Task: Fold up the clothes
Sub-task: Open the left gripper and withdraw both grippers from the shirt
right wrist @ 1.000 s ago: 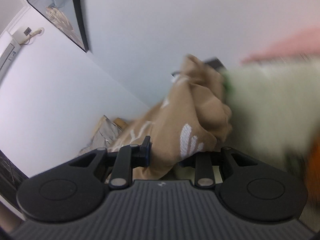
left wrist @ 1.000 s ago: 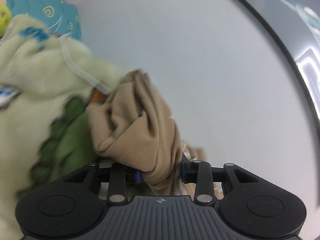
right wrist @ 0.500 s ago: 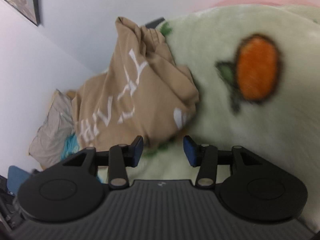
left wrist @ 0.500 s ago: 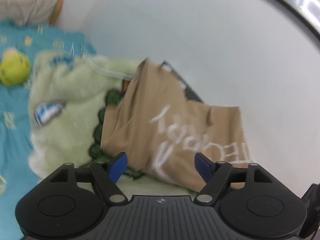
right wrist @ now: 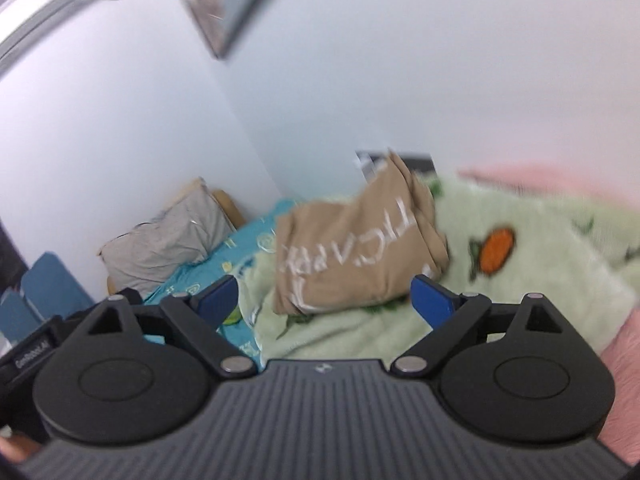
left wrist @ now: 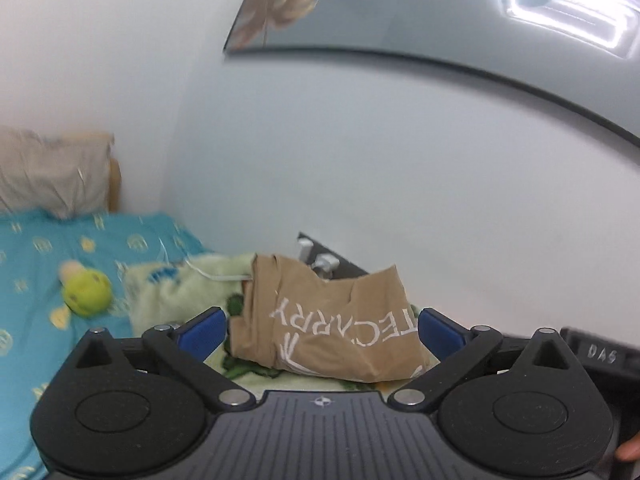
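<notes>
Grippers came first in both views. My left gripper (left wrist: 320, 330) was spread wide, its blue pads (left wrist: 200, 326) far apart and holding nothing. My right gripper (right wrist: 326, 298) was spread the same way, pads (right wrist: 432, 298) apart and bare. At the left edge of the right view I saw the side of the other gripper's black body.

Just past the fingertips lay the tan shirt (left wrist: 332, 320), roughly bunched into a folded bundle with white lettering across its top face. In the right view the shirt (right wrist: 356, 248) sat between the two pads as framed, but clear of them; I could see no contact in either view. It rested on a pale green fleece blanket (right wrist: 520, 280) printed with orange fruit and dark green leaves. In the left view that blanket (left wrist: 176, 292) spread out to the shirt's left.

Beyond the blanket lay a teal bedsheet (left wrist: 40, 272) with a small yellow-green toy (left wrist: 86, 292) on it. A pink cloth (right wrist: 540, 176) lay at the blanket's far right edge, blurred. Farther back a grey pillow (right wrist: 164, 244) leaned near the room's corner. A dark, flat object (left wrist: 332, 264) stood behind the shirt against the white wall (left wrist: 360, 160); I could not tell what it was. A framed picture (left wrist: 440, 12) hung high on that wall.
</notes>
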A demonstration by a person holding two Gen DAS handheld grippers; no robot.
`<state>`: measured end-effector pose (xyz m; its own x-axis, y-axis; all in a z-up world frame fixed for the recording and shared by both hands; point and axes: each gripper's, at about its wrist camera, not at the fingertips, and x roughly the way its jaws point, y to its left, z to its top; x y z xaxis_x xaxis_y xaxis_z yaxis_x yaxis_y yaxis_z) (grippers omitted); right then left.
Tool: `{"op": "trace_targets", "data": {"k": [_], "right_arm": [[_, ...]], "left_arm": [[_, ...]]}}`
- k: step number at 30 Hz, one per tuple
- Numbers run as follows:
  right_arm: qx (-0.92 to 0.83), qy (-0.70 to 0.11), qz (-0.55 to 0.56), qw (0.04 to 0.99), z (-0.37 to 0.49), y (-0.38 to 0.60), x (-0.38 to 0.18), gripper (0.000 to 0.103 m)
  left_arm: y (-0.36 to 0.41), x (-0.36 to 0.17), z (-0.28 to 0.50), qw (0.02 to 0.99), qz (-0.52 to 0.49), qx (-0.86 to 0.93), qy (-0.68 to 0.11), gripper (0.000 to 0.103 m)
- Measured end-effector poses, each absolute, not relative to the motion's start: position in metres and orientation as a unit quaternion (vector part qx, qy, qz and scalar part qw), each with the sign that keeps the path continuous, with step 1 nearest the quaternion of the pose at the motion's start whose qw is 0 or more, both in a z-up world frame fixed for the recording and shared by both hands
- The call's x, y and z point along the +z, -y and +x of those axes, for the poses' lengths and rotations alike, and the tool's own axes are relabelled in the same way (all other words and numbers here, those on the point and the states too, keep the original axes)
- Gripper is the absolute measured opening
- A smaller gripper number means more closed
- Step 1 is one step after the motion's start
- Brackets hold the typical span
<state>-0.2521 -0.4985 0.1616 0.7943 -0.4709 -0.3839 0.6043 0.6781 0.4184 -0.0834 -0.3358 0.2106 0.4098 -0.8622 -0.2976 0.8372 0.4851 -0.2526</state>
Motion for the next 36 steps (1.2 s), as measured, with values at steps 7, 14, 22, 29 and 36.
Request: {"op": "trace_targets", "data": {"k": [7, 14, 22, 29, 36], "right_arm": [[-0.294, -0.096, 0.195, 0.931, -0.269, 0.448, 0.17, 0.095], [-0.302, -0.065, 0.143, 0.94, -0.275, 0.412, 0.159, 0.095], [-0.312, -0.042, 0.091, 0.945, -0.271, 0.38, 0.149, 0.095], [-0.32, -0.05, 0.055, 0.944, -0.252, 0.374, 0.14, 0.095], [-0.331, -0.057, 0.047, 0.941, -0.248, 0.375, 0.132, 0.095]], "left_arm": [[0.285, 0.212, -0.134, 0.85, -0.014, -0.511, -0.131, 0.103], [0.245, 0.19, -0.161, 0.868, -0.001, -0.49, -0.083, 0.103], [0.222, 0.172, -0.169, 0.876, 0.011, -0.478, -0.056, 0.103], [0.236, 0.147, -0.148, 0.879, 0.013, -0.471, -0.078, 0.103], [0.238, 0.138, -0.136, 0.883, 0.006, -0.461, -0.086, 0.103]]}}
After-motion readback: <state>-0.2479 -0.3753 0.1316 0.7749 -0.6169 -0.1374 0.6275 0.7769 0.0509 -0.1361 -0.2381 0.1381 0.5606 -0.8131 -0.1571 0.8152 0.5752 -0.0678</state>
